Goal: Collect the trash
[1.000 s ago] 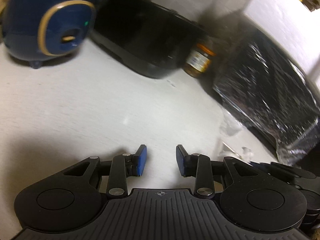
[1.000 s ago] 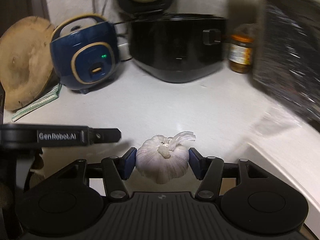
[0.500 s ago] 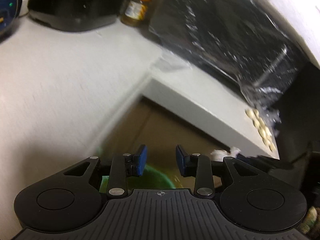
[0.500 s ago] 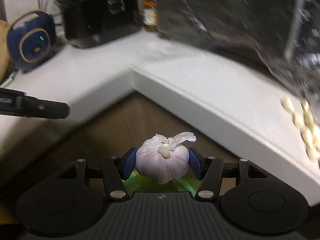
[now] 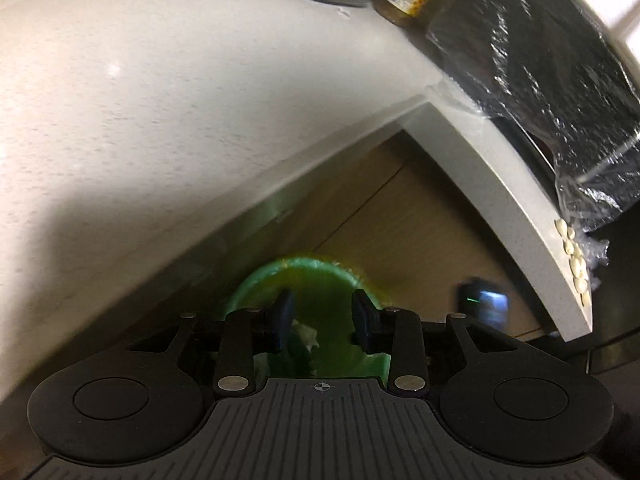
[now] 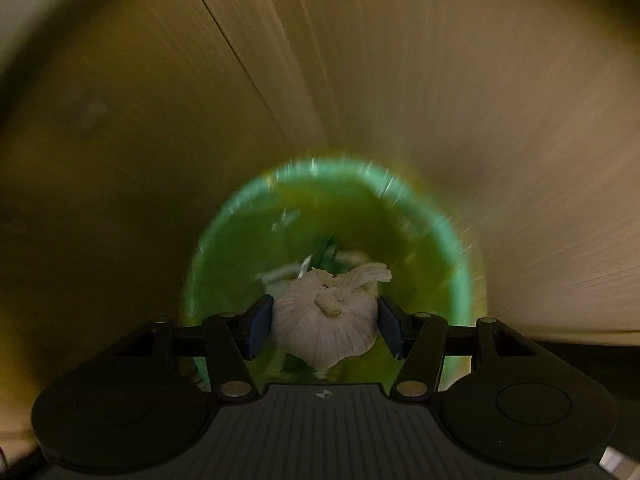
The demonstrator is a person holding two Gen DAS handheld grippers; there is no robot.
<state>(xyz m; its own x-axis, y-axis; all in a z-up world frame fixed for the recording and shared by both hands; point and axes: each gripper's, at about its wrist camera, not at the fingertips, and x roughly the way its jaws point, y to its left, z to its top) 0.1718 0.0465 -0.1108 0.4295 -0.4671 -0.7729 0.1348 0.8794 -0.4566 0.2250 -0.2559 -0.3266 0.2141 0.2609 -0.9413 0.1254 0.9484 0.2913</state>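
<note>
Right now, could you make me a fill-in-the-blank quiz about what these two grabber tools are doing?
1. The right gripper is clamped on a head of ____.
2. Below it sits a bin coloured ____.
3. The left gripper holds ____.
4. The peeled cloves lie on the ____ edge.

Missing words: garlic; green; nothing; countertop

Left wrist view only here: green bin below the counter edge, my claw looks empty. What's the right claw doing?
Observer: The right claw is shut on a whole garlic bulb, pads on both sides.
Operator: Is it over the bin?
Observer: Yes, it points down into the green bin, with the bulb framed inside the rim.
Operator: Anything in the bin already?
Observer: Pale scraps and a green stalk show just past the bulb, but blur hides what they are.
Operator: Left claw confirmed empty?
Observer: The left claw is open with nothing between the pads, above the same bin.
</note>
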